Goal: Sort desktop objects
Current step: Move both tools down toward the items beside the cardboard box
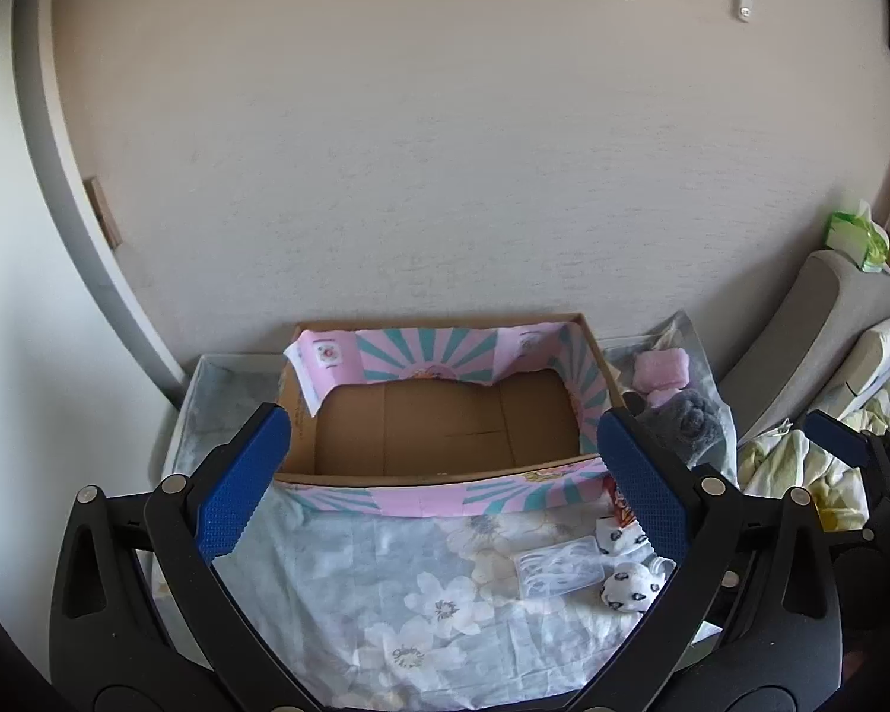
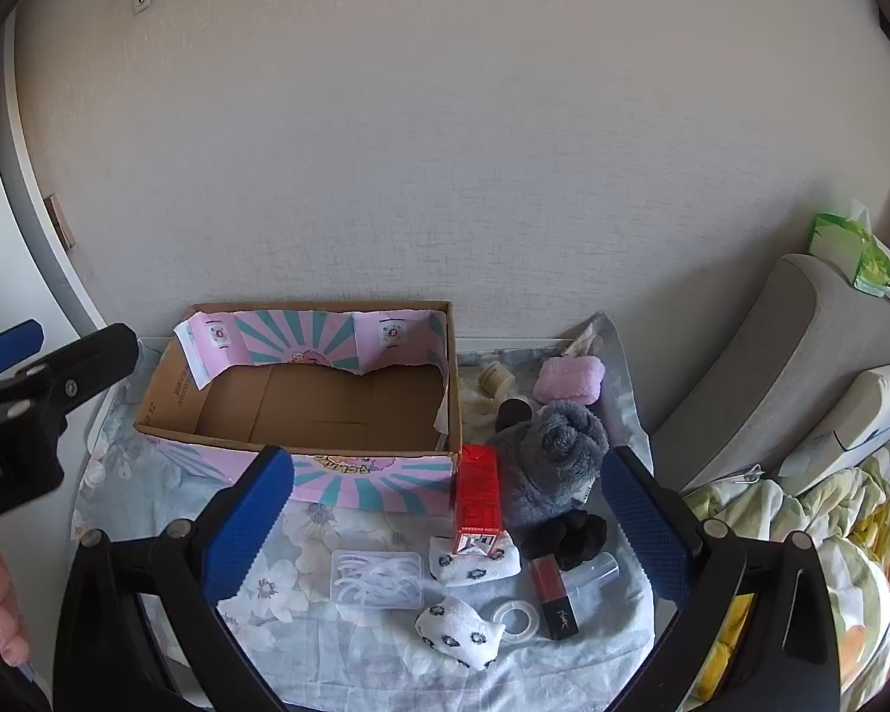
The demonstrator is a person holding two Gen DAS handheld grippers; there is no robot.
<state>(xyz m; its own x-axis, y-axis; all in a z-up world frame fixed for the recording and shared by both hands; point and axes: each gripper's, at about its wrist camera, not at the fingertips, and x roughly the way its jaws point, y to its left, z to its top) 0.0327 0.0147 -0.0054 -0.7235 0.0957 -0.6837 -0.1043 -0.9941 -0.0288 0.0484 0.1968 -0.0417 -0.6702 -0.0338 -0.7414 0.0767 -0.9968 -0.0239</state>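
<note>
An empty cardboard box [image 1: 445, 433] [image 2: 314, 409] with pink and teal paper on its walls stands at the back of a floral-clothed table [image 1: 338, 593] [image 2: 166, 474]. My left gripper [image 1: 445, 486] hovers open in front of the box. My right gripper [image 2: 448, 510] hangs open above loose items: a red carton [image 2: 477, 498], a clear plastic case [image 2: 377, 587] [image 1: 555, 572], two white patterned socks [image 2: 457, 632] [image 1: 629, 587], a red lipstick [image 2: 553, 596], a tape ring [image 2: 513, 623], a grey plush toy [image 2: 555, 463] [image 1: 691, 424] and black hair ties [image 2: 566, 540]. Nothing sits between either pair of fingers.
A pink towel roll [image 2: 569, 380] [image 1: 661, 368], a small jar [image 2: 495, 380] and a dark cap [image 2: 513, 412] lie behind the plush. A grey cushion [image 2: 759, 356], a bed with a yellow-green blanket [image 2: 801, 534] and a green tissue pack [image 2: 854, 249] stand to the right. A wall [image 2: 445, 148] rises behind.
</note>
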